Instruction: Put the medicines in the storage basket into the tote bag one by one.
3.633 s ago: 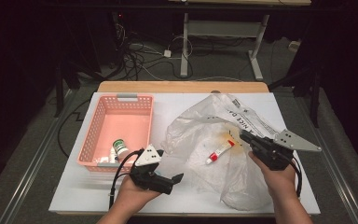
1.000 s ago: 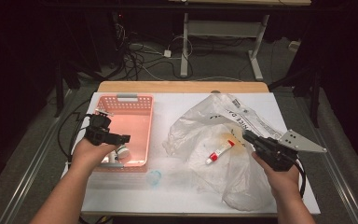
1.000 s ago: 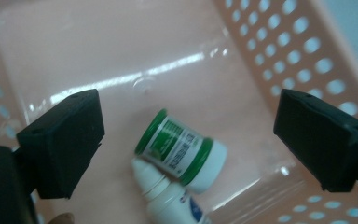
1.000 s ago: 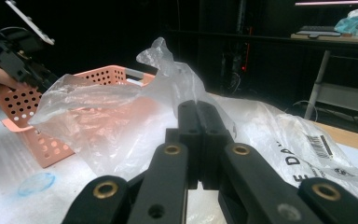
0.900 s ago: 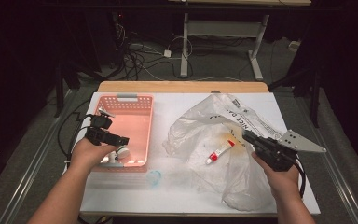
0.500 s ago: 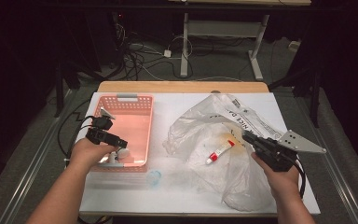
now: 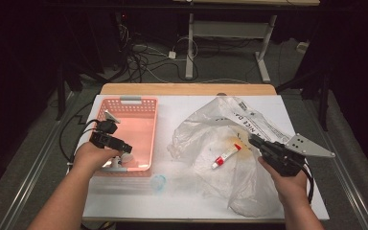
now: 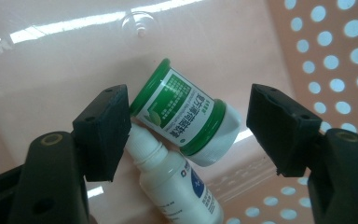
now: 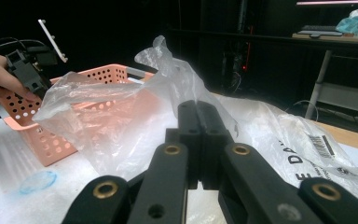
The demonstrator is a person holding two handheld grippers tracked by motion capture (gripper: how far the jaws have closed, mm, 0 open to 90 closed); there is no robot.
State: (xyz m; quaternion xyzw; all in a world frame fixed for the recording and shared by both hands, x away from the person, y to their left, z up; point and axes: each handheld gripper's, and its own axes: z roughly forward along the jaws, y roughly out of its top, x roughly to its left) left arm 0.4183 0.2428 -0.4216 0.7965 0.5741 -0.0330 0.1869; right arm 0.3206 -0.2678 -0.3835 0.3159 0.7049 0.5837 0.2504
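Green-capped jar [image 8: 182, 114]: lies on its side on the floor of the pink basket [image 7: 143, 108], near corner, between the jaws of the left gripper [image 8: 186, 126]. A white dropper bottle [image 8: 177, 179] lies against it, just below in the left gripper view.

Change since earlier frames: a few seconds back the left gripper was over the table in front of the basket; a second ago it was at the basket's left rim, and it has moved little since. Its jaws have just been closing with the jar between them. The left pad sits at the jar's green base and looks to touch it; the right pad stands clear of the white cap, so no grip yet. Right hand has not shifted.

Writing: jar label is green and white with printed characters, too small to read. Dropper bottle carries a blue mark, unreadable. The clear plastic bag [image 7: 220, 143] has black print, "DA" legible in the right gripper view, plus a barcode.

Containers: basket holds the jar and the dropper bottle. Bag lies crumpled on the white table [image 7: 182, 201] right of the basket; a small tube [image 7: 225, 155], white with a red end, lies within it.

Right gripper [image 9: 198, 116]: jaws fully together, pinching a fold of the bag film. A blue ring [image 7: 158, 182] lies on the table before the basket.
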